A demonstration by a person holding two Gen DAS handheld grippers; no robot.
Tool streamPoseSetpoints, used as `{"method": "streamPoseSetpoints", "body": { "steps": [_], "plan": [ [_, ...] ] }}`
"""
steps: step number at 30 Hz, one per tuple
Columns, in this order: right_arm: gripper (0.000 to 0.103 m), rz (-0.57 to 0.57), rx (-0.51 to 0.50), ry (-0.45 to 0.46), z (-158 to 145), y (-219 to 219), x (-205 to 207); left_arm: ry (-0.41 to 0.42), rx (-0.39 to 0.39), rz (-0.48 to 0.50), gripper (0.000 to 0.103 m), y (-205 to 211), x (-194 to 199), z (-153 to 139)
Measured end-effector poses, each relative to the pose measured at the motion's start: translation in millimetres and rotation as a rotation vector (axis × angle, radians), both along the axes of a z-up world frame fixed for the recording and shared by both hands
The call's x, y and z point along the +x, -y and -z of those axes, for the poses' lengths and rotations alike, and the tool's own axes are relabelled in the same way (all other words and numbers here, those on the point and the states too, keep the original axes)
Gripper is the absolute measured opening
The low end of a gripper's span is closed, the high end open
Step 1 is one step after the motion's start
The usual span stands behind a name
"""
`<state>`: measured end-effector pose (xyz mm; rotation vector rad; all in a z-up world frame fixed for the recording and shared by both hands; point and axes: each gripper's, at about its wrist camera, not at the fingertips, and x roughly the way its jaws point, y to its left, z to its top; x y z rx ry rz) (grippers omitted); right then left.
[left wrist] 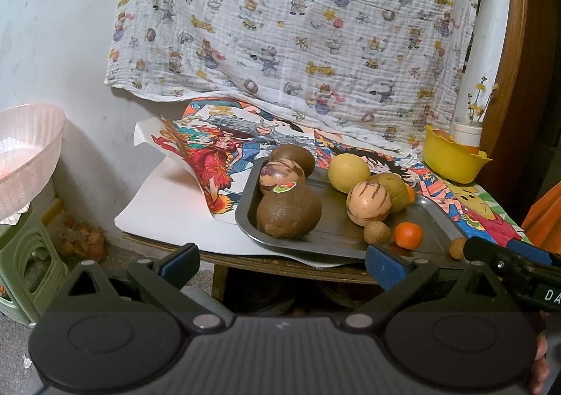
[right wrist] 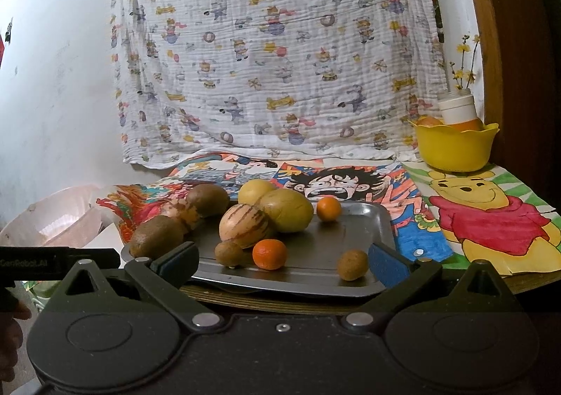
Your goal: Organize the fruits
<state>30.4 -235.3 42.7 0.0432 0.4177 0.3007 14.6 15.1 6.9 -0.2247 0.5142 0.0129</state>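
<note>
A dark metal tray (left wrist: 336, 237) (right wrist: 350, 219) on a small table holds several fruits. In the left wrist view a big brown kiwi (left wrist: 288, 211) lies nearest, with a striped melon (left wrist: 282, 177), a yellow fruit (left wrist: 349, 168) and a small orange (left wrist: 408, 235) beyond. In the right wrist view a small orange (right wrist: 269, 254) and a small brown fruit (right wrist: 352, 264) lie at the tray's front. My left gripper (left wrist: 280, 263) hangs open before the table edge, holding nothing. My right gripper (right wrist: 282, 263) stands open at the tray's front rim, likewise empty.
A yellow bowl (right wrist: 455, 147) (left wrist: 452, 158) with a white jar stands at the back right. A pink basket (left wrist: 24, 156) sits on a green stool (left wrist: 24, 265) left of the table. Cartoon drawings (right wrist: 487, 219) cover the tabletop; a printed cloth (left wrist: 294, 23) hangs behind.
</note>
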Motion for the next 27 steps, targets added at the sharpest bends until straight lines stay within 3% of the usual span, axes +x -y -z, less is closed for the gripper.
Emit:
{"method": "streamPoseSetpoints", "body": {
  "steps": [27],
  "plan": [
    [0.102, -0.02, 0.009, -0.017, 2.8, -6.1, -4.3, -0.002, -0.004, 0.001, 0.102, 0.5, -1.1, 0.9]
  ]
}}
